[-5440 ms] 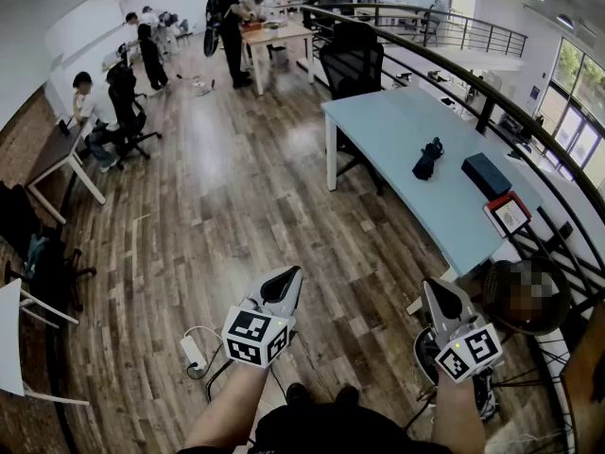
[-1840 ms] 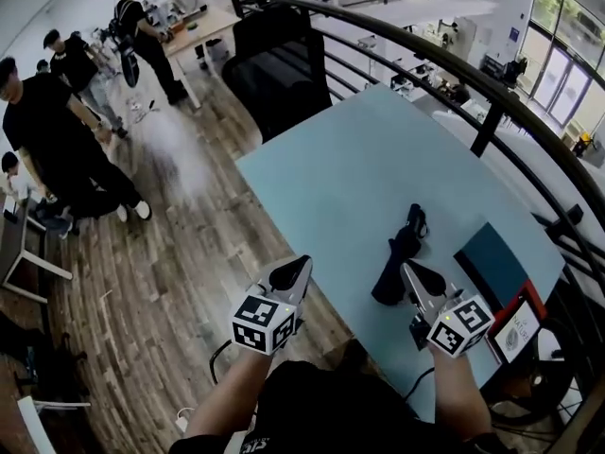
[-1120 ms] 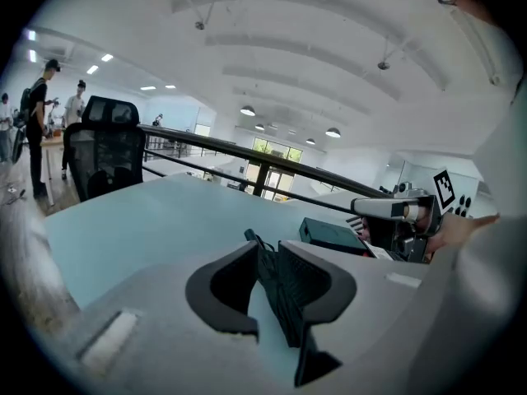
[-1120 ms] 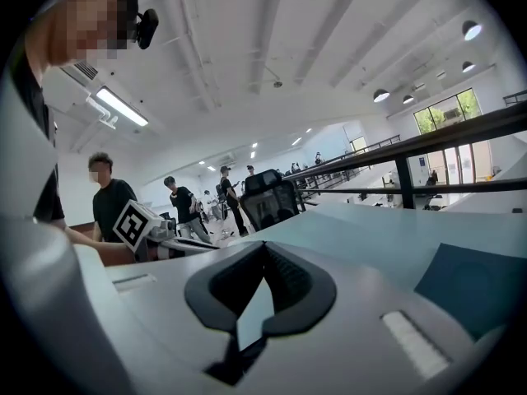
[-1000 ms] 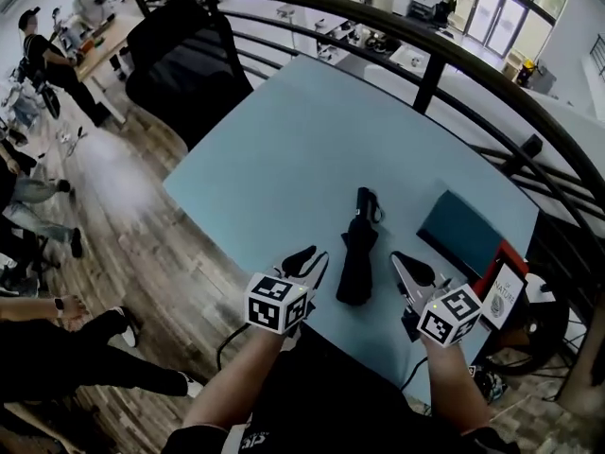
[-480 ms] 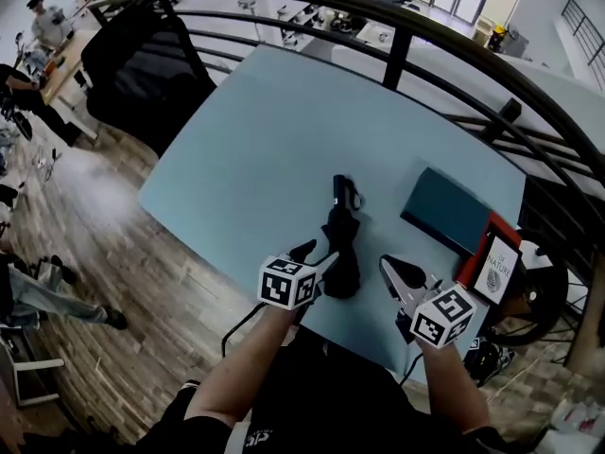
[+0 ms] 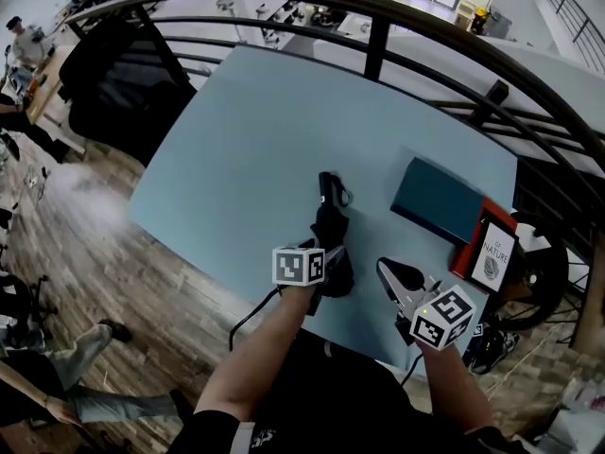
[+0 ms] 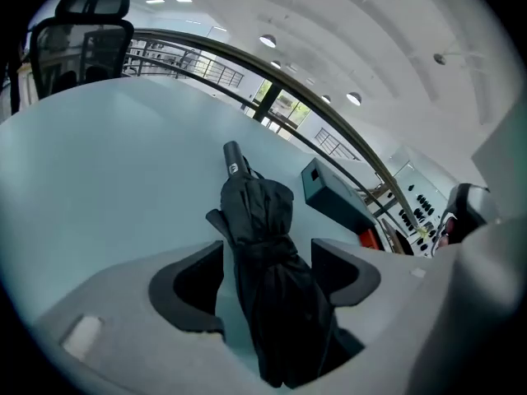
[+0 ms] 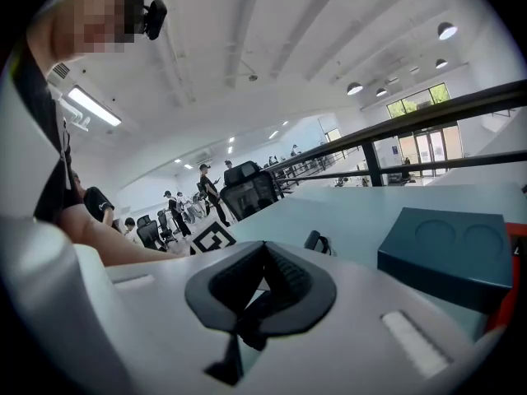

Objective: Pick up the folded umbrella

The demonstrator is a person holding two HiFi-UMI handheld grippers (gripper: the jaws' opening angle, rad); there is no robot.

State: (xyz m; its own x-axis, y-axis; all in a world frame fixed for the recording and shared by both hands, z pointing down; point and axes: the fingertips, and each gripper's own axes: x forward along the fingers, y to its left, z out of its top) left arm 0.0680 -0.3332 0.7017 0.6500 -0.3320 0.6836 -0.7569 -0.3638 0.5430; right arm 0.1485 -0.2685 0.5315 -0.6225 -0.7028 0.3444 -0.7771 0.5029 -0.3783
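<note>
The folded black umbrella (image 7: 330, 227) lies on the pale blue table (image 7: 246, 149), handle end pointing away from me. My left gripper (image 7: 324, 265) has come down over its near end. In the left gripper view the umbrella (image 8: 265, 220) runs between the two jaws of the left gripper (image 8: 268, 247). The jaws are opening and stand on either side of the fabric without pressing it. My right gripper (image 7: 388, 272) hovers at the table's near edge, right of the umbrella, its jaws shut on nothing (image 9: 262, 252). The umbrella's handle (image 9: 316, 242) shows past them.
A dark teal box (image 7: 438, 200) lies right of the umbrella, with a red-framed card (image 7: 491, 253) beyond it at the table's right edge. A dark railing (image 7: 378, 26) curves behind the table. A black office chair (image 7: 123, 83) stands at the far left corner. A cable (image 7: 248, 312) hangs below the near edge.
My left gripper has moved forward and down onto the umbrella's near end, and its jaws have spread around it. The right gripper has barely shifted.
</note>
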